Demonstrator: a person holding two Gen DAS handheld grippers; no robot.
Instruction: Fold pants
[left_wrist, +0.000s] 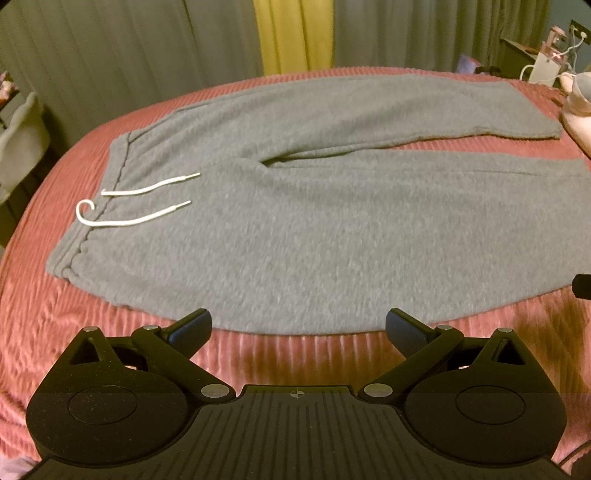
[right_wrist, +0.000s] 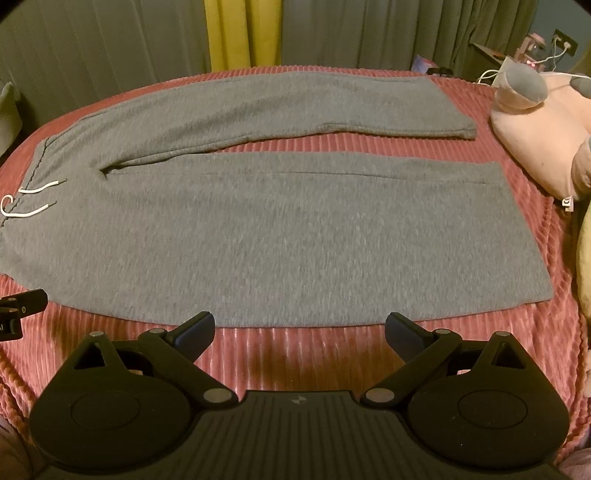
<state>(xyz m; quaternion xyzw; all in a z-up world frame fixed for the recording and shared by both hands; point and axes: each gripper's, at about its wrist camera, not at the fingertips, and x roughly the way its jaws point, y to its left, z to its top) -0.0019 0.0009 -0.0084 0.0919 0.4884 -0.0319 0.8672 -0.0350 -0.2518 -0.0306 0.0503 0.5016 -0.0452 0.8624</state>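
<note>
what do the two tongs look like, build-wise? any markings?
Both alike: matte black. Left tongs and right tongs have two round side discs, silver pivot pins, angled linkage arms, dark blue-black pads and a ribbed centre plate with a small round emblem. No hands or sleeves visible.

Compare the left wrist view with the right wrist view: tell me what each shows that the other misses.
Only the left wrist view shows the left gripper, open, and the whole waistband with its near corner. Only the right wrist view shows the right gripper, open, the near leg's full hem and most of the pink plush toy. Both show the grey pants lying flat on the pink bedspread, the white drawstring and the curtains.
</note>
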